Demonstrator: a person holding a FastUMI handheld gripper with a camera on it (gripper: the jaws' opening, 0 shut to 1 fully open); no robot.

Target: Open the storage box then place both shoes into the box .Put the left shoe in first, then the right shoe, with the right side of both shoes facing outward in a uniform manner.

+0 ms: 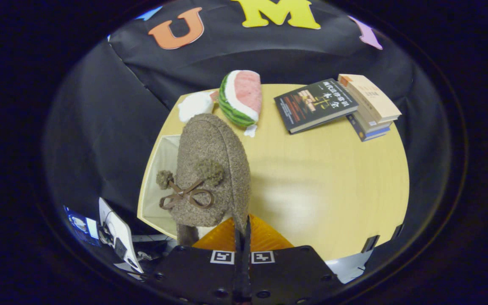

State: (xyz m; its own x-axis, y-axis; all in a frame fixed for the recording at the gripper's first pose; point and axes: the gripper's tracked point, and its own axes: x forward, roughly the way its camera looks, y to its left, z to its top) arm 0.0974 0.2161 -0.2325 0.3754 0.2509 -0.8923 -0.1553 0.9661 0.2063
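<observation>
Gripper (pixel 242 237) fingers pinch the rim of a fuzzy brown shoe (pixel 210 169), held toe-up above the open storage box (pixel 159 169) at the left of the pale wooden table (pixel 333 182). At the far side lie a watermelon-slice toy (pixel 240 98) and stacked books (pixel 337 106).

The tongs (pixel 242 237) point forward and slightly downward. Their fingers are pressed together, pinching the edge of a shoe (pixel 210 169).
</observation>
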